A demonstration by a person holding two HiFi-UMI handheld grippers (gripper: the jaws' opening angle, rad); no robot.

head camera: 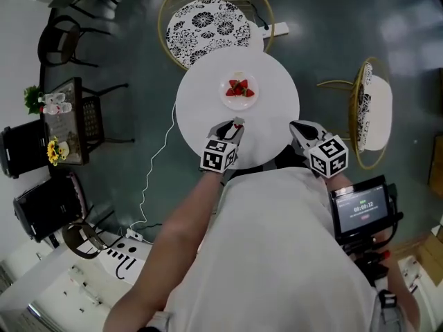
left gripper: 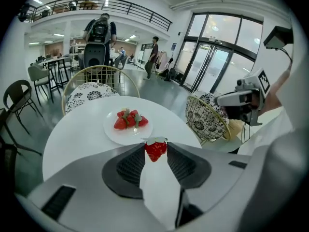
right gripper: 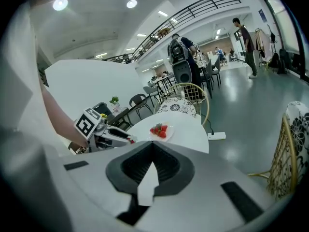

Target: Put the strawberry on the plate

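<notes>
Below the plate (left gripper: 112, 132) in frame, my left claw (left gripper: 156, 146) pinches a strawberry (left gripper: 156, 151), mid-carry. Next: reach over the plate, release. Right claw (right gripper: 152, 148) closed, empty.

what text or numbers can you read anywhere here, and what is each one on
No text here reads clearly.
Screen: a row of digits, too small to read.
Left cube and right cube: black-and-white square markers, no words.
Floor marks: black strokes, not legible as a word.
</notes>
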